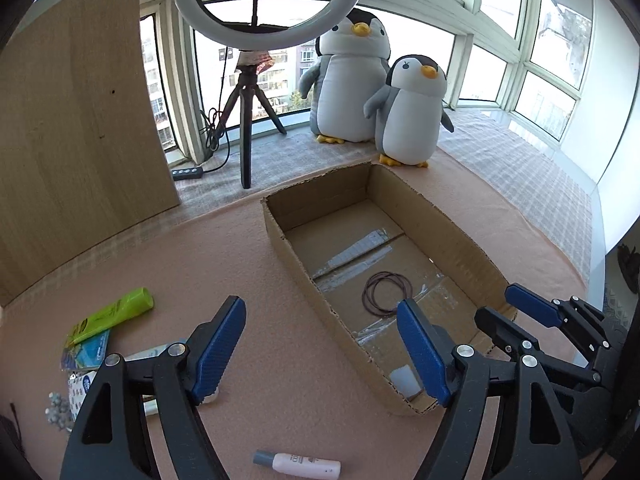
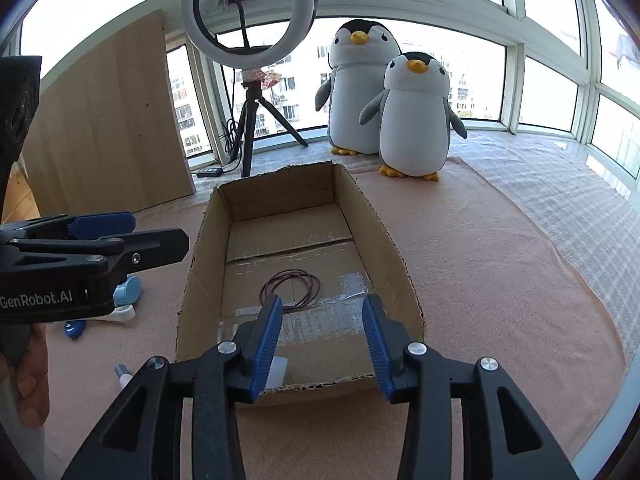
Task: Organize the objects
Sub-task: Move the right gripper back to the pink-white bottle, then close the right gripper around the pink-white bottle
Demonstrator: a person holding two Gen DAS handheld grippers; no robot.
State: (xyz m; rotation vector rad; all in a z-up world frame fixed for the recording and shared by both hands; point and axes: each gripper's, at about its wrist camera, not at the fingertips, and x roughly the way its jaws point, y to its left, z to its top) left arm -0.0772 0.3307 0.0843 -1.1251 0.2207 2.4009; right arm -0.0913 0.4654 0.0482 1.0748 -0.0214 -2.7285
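Note:
An open cardboard box (image 1: 280,232) (image 2: 388,240) lies on the pink cloth. Inside it are a bunch of brown hair ties (image 1: 387,292) (image 2: 291,286) and a small white block (image 1: 404,380) (image 2: 278,372) at the near end. My left gripper (image 1: 320,306) is open and empty over the box's left wall. My right gripper (image 2: 323,303) is open and empty above the box's near end. Left of the box lie a green tube (image 1: 116,312), blue packets (image 1: 86,354) and a white bottle with a grey cap (image 1: 296,465).
Two penguin plush toys (image 1: 412,116) (image 2: 412,120) stand behind the box. A ring light on a tripod (image 1: 246,120) and a wooden board (image 1: 80,128) are at the back left. A blue-capped bottle (image 2: 128,290) lies left of the box. A hand (image 2: 24,380) holds the left gripper.

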